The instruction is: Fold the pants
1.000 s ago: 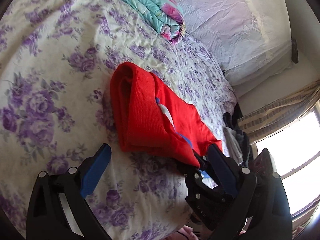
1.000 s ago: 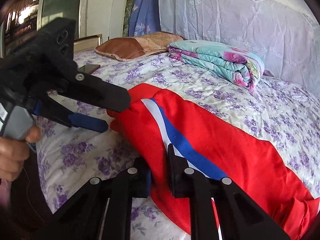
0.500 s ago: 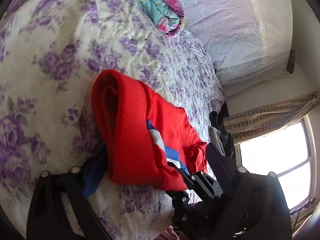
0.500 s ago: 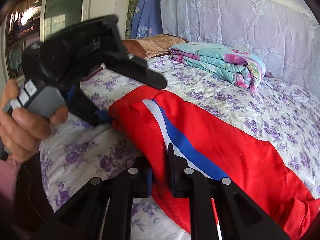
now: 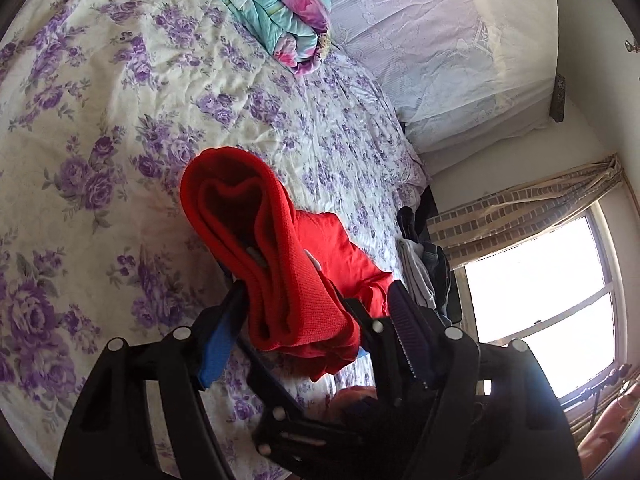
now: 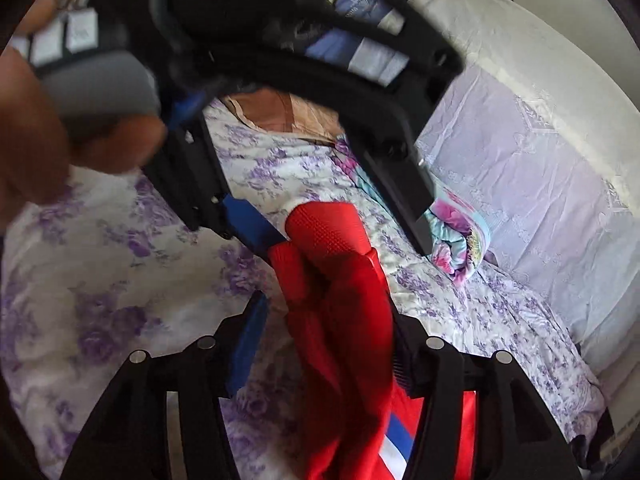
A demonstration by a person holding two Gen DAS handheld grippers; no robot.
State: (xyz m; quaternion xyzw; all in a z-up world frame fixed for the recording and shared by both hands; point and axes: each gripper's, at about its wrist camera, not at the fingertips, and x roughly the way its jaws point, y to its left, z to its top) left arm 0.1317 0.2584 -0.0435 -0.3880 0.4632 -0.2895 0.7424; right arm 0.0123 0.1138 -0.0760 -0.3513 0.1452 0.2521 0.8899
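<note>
With both the left gripper (image 5: 308, 340) and right gripper (image 6: 324, 344) spread wide around the red track pants' (image 5: 272, 264) bunched waistband, the unclamped cloth could slip free between their fingers.

We find open bed (image 5: 100, 92) left of the red pants (image 5: 280, 264); the folded quilt (image 5: 272, 12) blocks the far side, and both grippers crowd together.

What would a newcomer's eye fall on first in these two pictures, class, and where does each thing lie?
First, the bright red pants, bunched between both pairs of tongs above the purple-flowered bedspread. The left tongs and right tongs each have the cloth between their fingers. Next, the folded teal-and-pink quilt farther up the bed, and the bright window to the right.
</note>
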